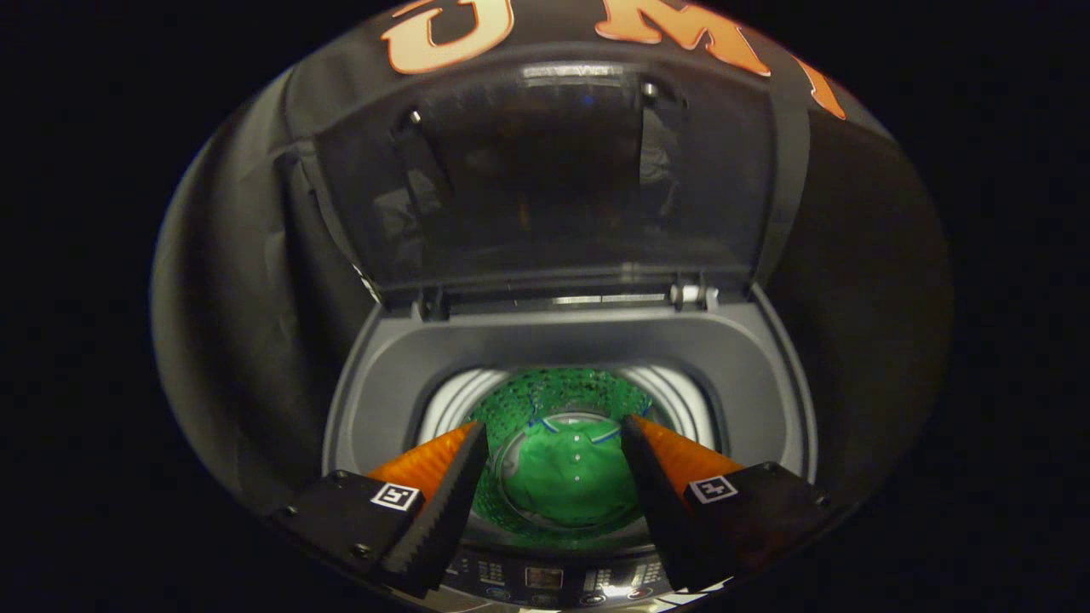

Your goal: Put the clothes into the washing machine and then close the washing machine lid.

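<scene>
A top-loading washing machine (749,366) stands below me with its tinted lid (545,179) raised upright against the booth wall. Down in the drum (460,396) lies a green shirt (570,477) with a small row of white buttons and a blue-edged collar; its colour reflects off the perforated drum wall. My gripper (553,438) hangs above the drum opening, open, with nothing between its fingers. The shirt shows through the gap between the two fingers, well below them.
The machine's control panel (545,581) with buttons and a small display runs along the near edge, under the fingers. Black cloth wall surrounds the machine at the back and both sides. The lid hinge (694,295) sits at the back of the tub rim.
</scene>
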Motion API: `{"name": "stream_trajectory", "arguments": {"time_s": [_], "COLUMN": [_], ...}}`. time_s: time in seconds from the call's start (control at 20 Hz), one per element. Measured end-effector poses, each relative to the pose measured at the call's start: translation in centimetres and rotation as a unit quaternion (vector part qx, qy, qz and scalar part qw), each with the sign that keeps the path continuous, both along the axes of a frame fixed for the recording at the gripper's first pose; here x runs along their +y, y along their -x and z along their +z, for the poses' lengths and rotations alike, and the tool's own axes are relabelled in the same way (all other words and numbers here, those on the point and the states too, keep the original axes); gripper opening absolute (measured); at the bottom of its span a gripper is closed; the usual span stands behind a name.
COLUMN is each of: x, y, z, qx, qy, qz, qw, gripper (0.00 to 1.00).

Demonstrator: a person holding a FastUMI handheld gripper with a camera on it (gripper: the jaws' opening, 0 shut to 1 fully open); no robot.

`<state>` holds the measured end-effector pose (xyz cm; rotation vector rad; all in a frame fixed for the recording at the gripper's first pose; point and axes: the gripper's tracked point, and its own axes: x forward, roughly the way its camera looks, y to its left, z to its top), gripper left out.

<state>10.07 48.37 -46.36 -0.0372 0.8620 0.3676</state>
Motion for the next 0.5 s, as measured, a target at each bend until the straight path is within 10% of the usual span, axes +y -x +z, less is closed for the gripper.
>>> {"name": "stream_trajectory", "arguments": {"time_s": [0.5], "x": [2.1], "y": [-7.4], "z": [18.7], "qx": [-0.178], "qy": [-0.084], "qz": [-0.005], "qw": [0.98], "gripper": [0.99]}}
